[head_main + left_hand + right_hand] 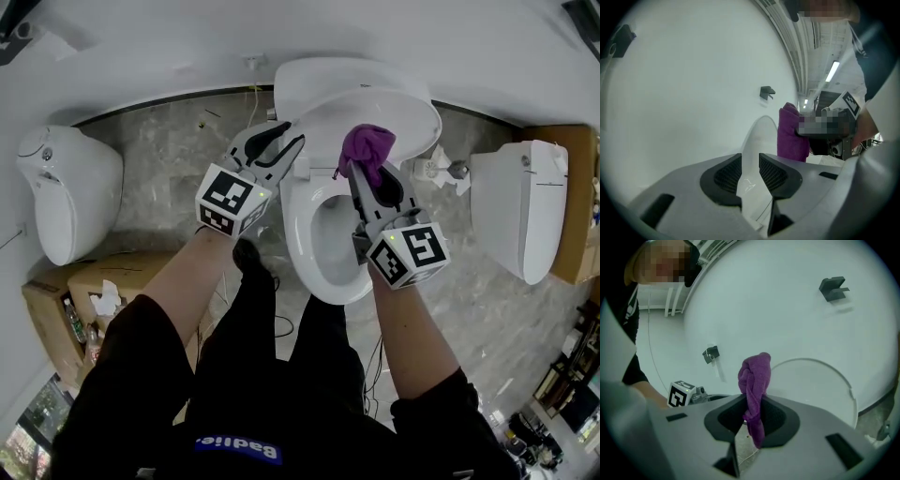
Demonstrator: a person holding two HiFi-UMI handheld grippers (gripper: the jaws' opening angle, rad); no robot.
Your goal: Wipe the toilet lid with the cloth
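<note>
Left hand-held gripper (284, 142): jaws spread, with the left rim of the toilet lid (375, 111) standing between the pads (I cannot tell whether either pad touches it).
Toilet lid: raised, just ahead of both sets of tips; plain white, with no streak or wet mark visible.
Cloth (367, 148): purple and bunched, sticking out past the tips that carry it, close to the lid's face; contact unclear.
Right hand-held gripper (368, 176): pinching the cloth.
Progress: the cloth is gripped and at the lid, so this looks like the start, with all the wiping strokes still to do.
</note>
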